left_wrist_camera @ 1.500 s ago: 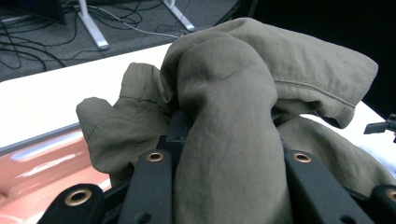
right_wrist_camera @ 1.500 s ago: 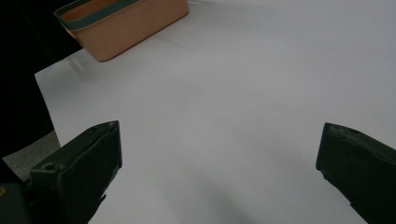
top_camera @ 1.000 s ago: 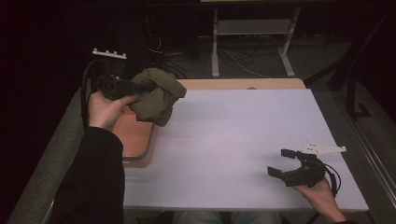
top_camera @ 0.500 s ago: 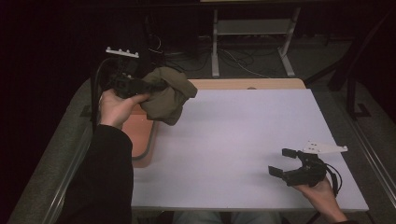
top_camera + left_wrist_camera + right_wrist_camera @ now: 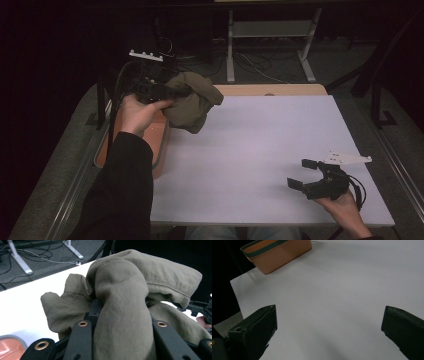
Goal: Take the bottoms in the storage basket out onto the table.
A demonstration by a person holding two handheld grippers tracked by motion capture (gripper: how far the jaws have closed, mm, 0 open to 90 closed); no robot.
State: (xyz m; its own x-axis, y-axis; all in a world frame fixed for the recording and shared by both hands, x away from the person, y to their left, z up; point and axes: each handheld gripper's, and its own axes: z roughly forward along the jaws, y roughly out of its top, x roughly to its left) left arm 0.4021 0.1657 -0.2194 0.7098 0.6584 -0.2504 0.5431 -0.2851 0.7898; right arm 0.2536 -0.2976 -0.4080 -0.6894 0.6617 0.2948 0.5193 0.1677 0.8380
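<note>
Above the bench's left edge, the left gripper (image 5: 172, 94) grasps an olive garment (image 5: 192, 100) lifted from the orange bin (image 5: 159, 145); the right gripper (image 5: 309, 175) waits released, spreading apparently ahead.

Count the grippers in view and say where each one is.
2. The left gripper is raised over the orange bin at the table's left, shut on an olive cloth. The right gripper rests open near the table's front right.

A crumpled olive-green cloth garment with stitched seams (image 5: 192, 100) hangs bunched in the left gripper (image 5: 172, 93), lifted above the white bench (image 5: 260, 150) near its far left corner, beside an orange plastic bin with a grey rim (image 5: 157, 145).
</note>
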